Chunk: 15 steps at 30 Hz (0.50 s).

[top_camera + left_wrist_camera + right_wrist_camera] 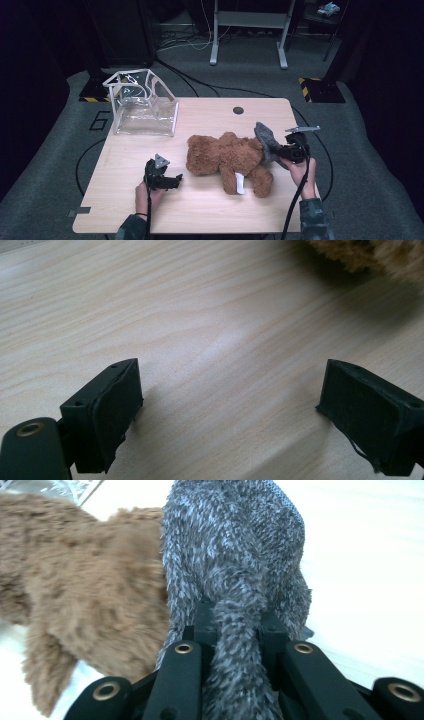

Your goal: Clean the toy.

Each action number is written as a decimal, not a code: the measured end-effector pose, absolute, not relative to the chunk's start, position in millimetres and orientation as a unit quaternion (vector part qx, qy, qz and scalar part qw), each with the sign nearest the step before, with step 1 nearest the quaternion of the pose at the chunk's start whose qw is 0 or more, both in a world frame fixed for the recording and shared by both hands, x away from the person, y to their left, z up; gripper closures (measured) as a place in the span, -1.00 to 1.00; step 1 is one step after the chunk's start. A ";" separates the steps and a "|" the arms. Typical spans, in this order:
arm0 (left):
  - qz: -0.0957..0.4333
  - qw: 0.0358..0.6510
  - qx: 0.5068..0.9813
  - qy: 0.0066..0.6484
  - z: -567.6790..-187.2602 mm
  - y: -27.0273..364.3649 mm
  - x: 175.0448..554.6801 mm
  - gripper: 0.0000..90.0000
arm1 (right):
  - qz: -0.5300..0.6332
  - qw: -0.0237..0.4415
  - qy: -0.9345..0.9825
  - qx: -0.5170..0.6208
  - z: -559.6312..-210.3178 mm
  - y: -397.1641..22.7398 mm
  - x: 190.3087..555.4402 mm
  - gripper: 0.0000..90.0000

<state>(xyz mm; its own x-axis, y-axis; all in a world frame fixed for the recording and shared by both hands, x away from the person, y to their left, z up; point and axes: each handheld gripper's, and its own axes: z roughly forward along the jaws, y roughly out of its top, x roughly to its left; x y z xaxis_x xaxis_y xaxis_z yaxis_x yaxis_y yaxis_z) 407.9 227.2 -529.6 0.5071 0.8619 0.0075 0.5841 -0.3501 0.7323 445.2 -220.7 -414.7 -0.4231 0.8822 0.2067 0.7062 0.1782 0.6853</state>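
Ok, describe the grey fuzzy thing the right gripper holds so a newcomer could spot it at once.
Start at the brown teddy bear lying mid-table. At its right end, the right gripper is shut on a grey fuzzy sock that stands up from the jaws. It is the one grey, knitted-looking item, beside brown fur and pale wood.

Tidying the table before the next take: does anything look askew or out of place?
The brown teddy bear lies toppled on the table, a white tag sticking out by its leg. A grey fuzzy sock is pinched in the right hand-held gripper beside the bear. The clear bag stands upright; nothing looks spilled or damaged.
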 end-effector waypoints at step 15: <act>0.202 0.345 0.796 0.454 -529.6 227.2 407.8 -0.78 | 0.322 0.087 0.773 0.540 -460.3 -205.0 464.5 0.72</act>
<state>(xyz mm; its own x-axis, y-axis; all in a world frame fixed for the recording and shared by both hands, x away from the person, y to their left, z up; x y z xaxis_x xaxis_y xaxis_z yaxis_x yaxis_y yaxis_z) 407.8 227.2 -529.6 0.5057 0.8627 0.0078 0.5843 -0.3492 0.7325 464.5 -205.0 -460.3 -0.4028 0.8900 0.2137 0.7783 0.2102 0.5917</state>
